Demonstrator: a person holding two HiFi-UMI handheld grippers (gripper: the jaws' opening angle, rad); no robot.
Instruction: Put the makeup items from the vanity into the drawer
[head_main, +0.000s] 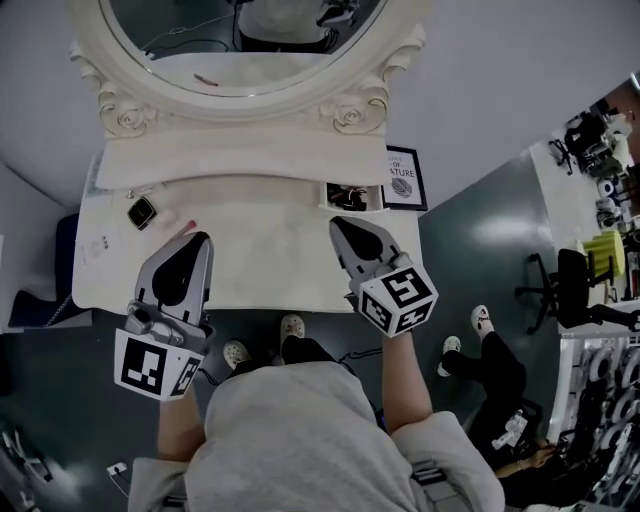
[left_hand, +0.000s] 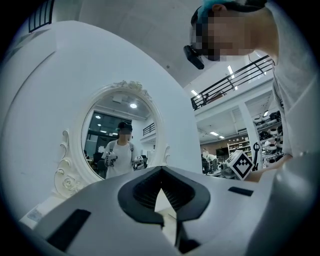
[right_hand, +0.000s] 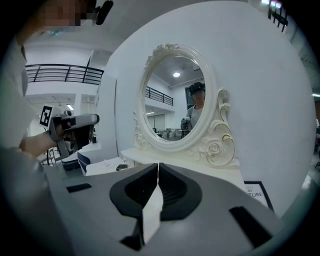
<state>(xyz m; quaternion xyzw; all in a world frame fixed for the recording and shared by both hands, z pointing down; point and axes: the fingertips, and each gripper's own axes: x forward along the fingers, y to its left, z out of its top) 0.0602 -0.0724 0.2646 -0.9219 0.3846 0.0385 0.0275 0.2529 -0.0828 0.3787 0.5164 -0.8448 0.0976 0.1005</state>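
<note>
The left tool (head_main: 196, 238) and right tool (head_main: 340, 222) hover over the white vanity desk (head_main: 260, 265), each closed on nothing. A small dark square compact (head_main: 142, 212) lies at the desk's left rear. What seems an open drawer (head_main: 352, 196) sits just beyond the right tool.

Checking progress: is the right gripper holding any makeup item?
No, the right gripper has its jaws closed together with nothing between them.
</note>
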